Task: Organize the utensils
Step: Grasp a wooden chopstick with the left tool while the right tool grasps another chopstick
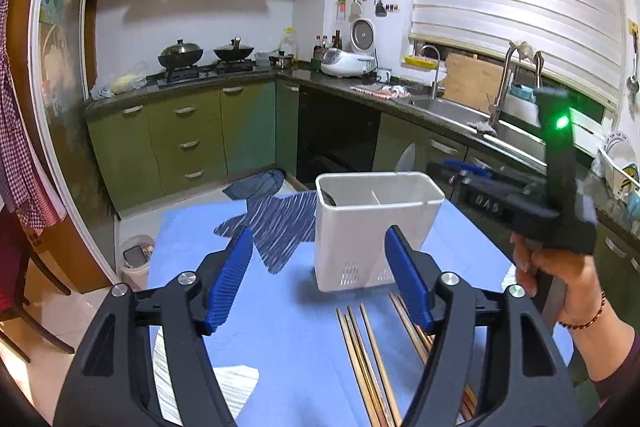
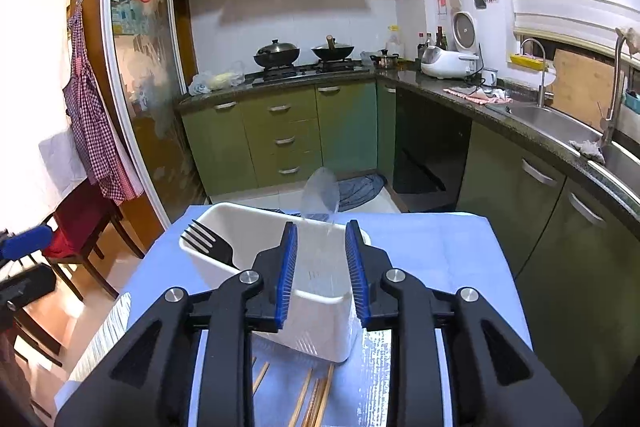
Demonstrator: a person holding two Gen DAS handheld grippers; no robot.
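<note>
A white two-compartment utensil holder point(image 1: 360, 227) point(image 2: 256, 227) stands on the blue-covered table point(image 1: 280, 327). A black fork point(image 2: 208, 243) leans in its left compartment. A clear plastic spoon point(image 2: 320, 191) stands blurred in the other compartment, bowl up, and also shows in the left wrist view as a pale spoon point(image 1: 406, 157). Its thin handle runs between the pads of my right gripper point(image 2: 322, 227) point(image 1: 452, 171), which stand apart and do not press on it. Several wooden chopsticks point(image 1: 368, 355) point(image 2: 316, 399) lie in front of the holder. My left gripper point(image 1: 318, 233) hangs open above them, holding nothing.
A blue striped cloth point(image 1: 280, 227) lies left of the holder and a grey striped one point(image 1: 232, 383) at the table's near left. A person's hand point(image 1: 560, 279) holds the right gripper. A waste bin point(image 1: 136, 259) and a chair point(image 2: 80, 223) stand to the left, with the kitchen counter and sink point(image 2: 552, 123) on the right.
</note>
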